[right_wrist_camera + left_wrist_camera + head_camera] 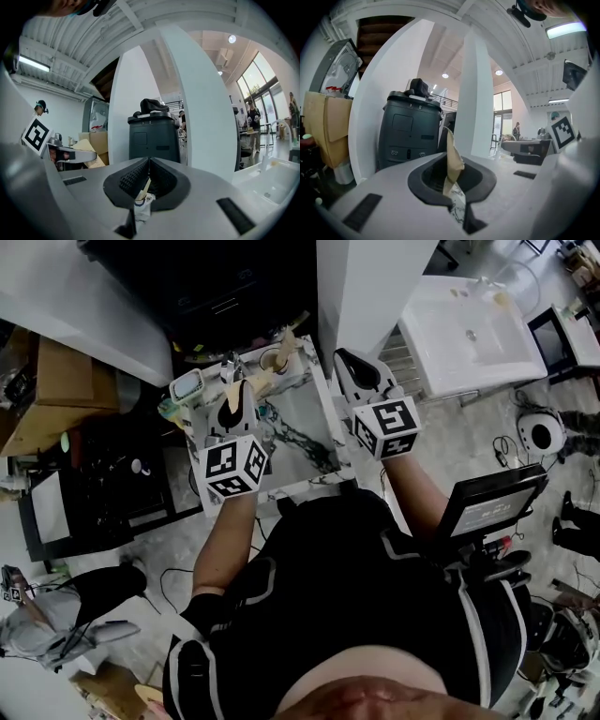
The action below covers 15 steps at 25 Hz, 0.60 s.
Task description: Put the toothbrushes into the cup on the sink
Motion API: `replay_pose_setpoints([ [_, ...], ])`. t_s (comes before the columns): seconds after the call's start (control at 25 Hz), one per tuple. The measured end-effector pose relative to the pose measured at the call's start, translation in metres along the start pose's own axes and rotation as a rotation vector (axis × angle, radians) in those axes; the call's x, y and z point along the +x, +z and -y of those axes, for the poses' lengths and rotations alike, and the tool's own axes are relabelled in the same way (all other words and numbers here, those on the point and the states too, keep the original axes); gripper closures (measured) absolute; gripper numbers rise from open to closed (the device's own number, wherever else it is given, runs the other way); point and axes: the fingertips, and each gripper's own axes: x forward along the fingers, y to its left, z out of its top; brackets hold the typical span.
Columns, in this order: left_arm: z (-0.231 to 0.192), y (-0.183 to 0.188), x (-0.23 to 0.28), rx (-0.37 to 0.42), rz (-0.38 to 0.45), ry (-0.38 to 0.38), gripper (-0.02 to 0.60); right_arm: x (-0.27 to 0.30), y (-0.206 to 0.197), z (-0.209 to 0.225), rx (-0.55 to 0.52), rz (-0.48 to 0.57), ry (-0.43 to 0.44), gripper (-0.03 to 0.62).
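Jaws of the left gripper are closed on a wrapped toothbrush, its tan paper sleeve standing up between the pads with the marbled pattern of the sink surface showing below it. In the head view this gripper hangs over the left part of that surface, just short of the cup, which stands at the far edge with tan sticks (more toothbrushes, it seems) upright in it. The right gripper has its jaws pressed together on a thin wooden toothbrush whose white end hangs below the pads. It sits over the right edge of the surface, apart from the cup. Beyond both grippers stands a white pillar.
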Motion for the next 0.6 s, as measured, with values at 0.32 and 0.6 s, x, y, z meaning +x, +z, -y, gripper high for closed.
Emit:
replay_pose_setpoints([
  [0.32, -0.013, -0.028, 0.057, 0.02, -0.048, 0.056, 0.558, 0.011, -0.016, 0.025, -0.01, -0.032, 0.006, 0.566],
  [0.6, -0.029, -0.053, 0.079, 0.02, -0.086, 0.11, 0.557, 0.016, -0.024, 0.03, -0.031, -0.031, 0.033, 0.566],
])
